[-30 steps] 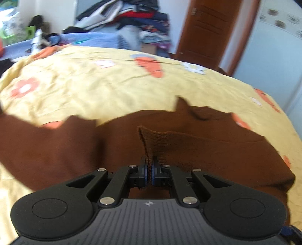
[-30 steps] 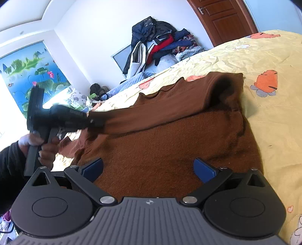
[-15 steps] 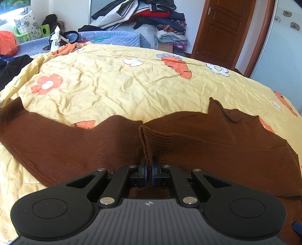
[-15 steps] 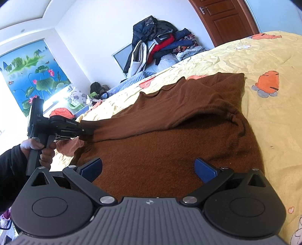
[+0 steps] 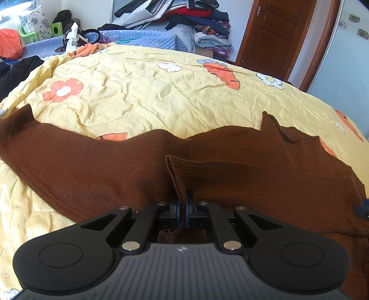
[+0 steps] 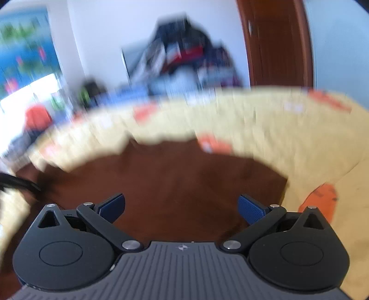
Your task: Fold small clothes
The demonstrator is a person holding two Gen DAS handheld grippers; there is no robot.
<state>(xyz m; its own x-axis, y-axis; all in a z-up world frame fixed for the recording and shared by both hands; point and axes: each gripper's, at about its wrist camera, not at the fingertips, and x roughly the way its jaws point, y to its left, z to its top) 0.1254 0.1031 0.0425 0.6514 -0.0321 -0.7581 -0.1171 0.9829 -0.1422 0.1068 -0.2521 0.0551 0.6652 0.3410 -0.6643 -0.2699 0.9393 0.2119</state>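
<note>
A brown knit sweater (image 5: 92,161) lies spread on the yellow bedspread (image 5: 161,97). My left gripper (image 5: 181,212) is shut on the ribbed cuff of a sleeve (image 5: 230,175) that is folded across the sweater's body. In the right wrist view, which is motion-blurred, the sweater (image 6: 166,180) fills the middle. My right gripper (image 6: 181,208) is open and empty just above it, with its blue pads (image 6: 250,208) wide apart. A dark shape at the left edge looks like the left gripper (image 6: 18,184).
The bedspread has orange flower and carrot prints. A pile of clothes (image 5: 184,20) is stacked behind the bed. A brown door (image 5: 272,34) is at the back right. Black clothing (image 5: 16,71) and an orange bag (image 5: 10,45) lie at the far left.
My left gripper has lowered the sleeve cuff onto the sweater's body. My right gripper has swung quickly to a new angle over the sweater, still open.
</note>
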